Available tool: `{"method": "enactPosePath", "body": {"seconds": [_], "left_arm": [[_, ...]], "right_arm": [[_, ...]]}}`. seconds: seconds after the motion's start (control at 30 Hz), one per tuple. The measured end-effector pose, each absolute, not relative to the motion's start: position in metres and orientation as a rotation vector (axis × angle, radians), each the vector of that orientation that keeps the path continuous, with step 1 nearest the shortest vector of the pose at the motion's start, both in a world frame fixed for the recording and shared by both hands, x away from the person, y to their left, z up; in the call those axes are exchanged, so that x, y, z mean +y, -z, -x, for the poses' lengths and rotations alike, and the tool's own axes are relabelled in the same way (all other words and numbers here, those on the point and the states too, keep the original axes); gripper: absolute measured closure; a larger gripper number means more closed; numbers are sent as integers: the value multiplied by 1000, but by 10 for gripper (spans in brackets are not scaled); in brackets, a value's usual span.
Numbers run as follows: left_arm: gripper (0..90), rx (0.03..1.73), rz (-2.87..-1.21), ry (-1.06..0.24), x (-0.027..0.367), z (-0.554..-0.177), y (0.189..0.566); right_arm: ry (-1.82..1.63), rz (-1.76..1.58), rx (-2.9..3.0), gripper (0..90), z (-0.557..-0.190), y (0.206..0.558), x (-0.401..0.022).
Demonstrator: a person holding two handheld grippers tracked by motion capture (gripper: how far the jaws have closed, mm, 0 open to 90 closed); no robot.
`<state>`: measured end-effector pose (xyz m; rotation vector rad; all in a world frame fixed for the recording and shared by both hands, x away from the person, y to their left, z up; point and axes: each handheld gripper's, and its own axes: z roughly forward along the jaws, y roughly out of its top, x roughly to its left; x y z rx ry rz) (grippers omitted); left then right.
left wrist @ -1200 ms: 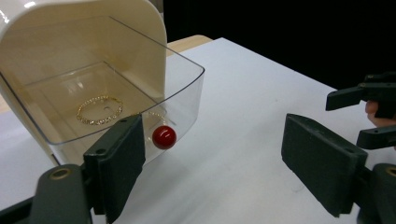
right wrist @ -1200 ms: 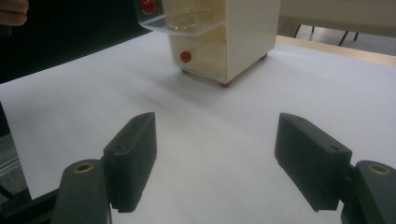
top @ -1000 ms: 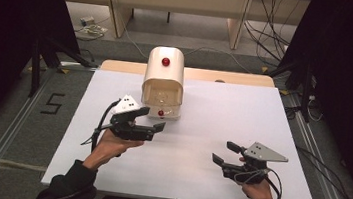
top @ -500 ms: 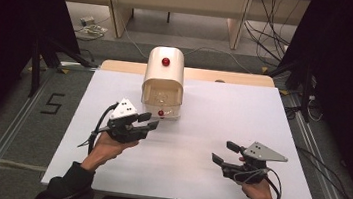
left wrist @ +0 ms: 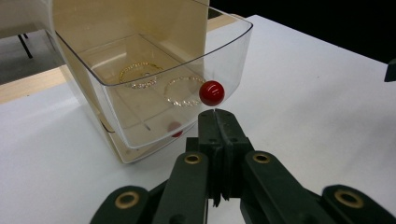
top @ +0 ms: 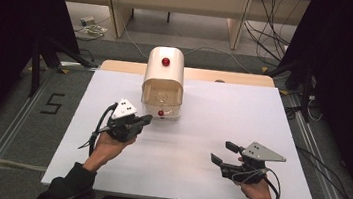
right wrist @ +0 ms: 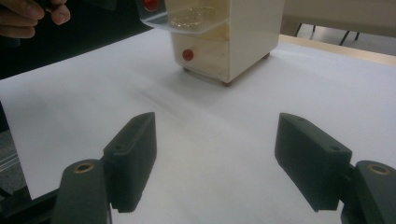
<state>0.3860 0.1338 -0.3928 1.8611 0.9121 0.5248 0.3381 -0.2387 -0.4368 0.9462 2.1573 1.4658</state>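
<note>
L. gripper [left wrist: 215, 116], jaws just pressed together on nothing, sits just short of the red knob [left wrist: 211, 93] on the clear drawer [left wrist: 154, 88] pulled out of the cream cabinet [top: 164, 73] at mid-table, prob. set to nudge it shut; r. gripper [top: 224, 153] rests apart, jaws spread.

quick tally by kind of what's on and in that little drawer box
box: 1
clear drawers: 2 (upper, lower)
red knobs: 3 (top, upper drawer, lower drawer)
gold rings: 2 ()
total: 8
</note>
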Motion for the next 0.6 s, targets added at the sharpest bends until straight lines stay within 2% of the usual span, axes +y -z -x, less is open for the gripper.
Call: {"method": "enactPosePath", "body": {"seconds": [0.6], "left_arm": [[892,937,-1854,-557,131,-399,401]], "right_arm": [[-1464,-947,2158,303,-338,437,-238]]}}
